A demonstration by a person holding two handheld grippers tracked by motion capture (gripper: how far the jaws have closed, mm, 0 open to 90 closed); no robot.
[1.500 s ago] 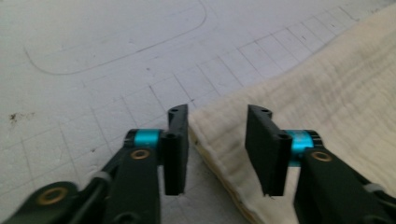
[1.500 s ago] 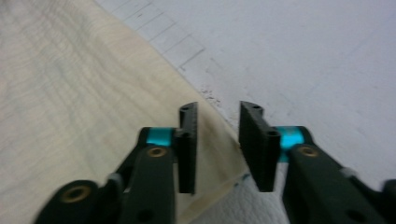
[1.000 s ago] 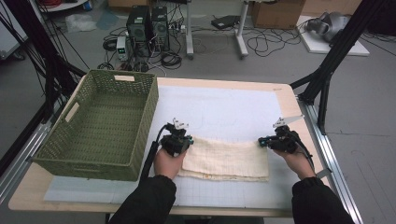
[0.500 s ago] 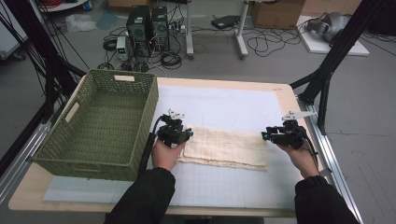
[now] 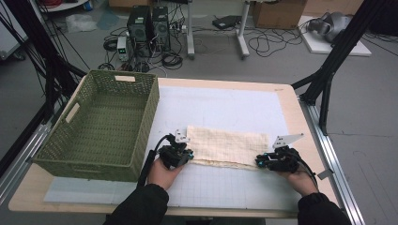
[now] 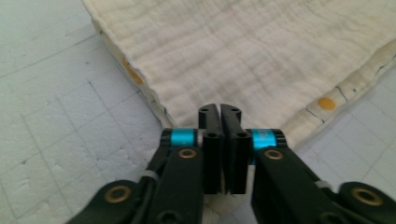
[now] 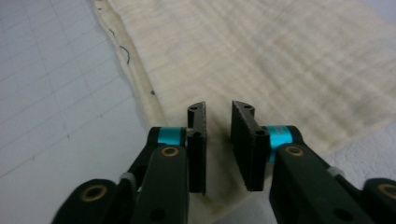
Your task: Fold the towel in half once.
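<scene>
Cream cloth point(image 5: 227, 146), folded into a long strip w/ faint grid lines, lies flat on the white grid mat point(image 5: 225, 105) near the front of the wooden table point(image 5: 288, 101). It sits just right of the green woven basket point(image 5: 101, 124), not touching it.

Left gripper point(image 5: 180, 157) is at the cloth's near-left corner. In the left gripper view its jaws are pressed together, no gap between them, w/ the corner of the cloth under and in front of the tips point(image 6: 219, 112); they've just been closing. Whether any fabric is actually pinched I can't tell from here. Small orange spots show along the cloth's layered edge.

Right gripper point(image 5: 263, 161) is at the near-right corner. Its jaws have just been closing too, but in the right gripper view point(image 7: 218, 109) a narrow gap stays between them, so they're apart, the cloth corner lying below and between the tips, pads not pressing on it as far as I can see. Layered hem runs away to the upper left in that view.

Both hands rest low at the table's front edge, dark sleeves behind them.
</scene>
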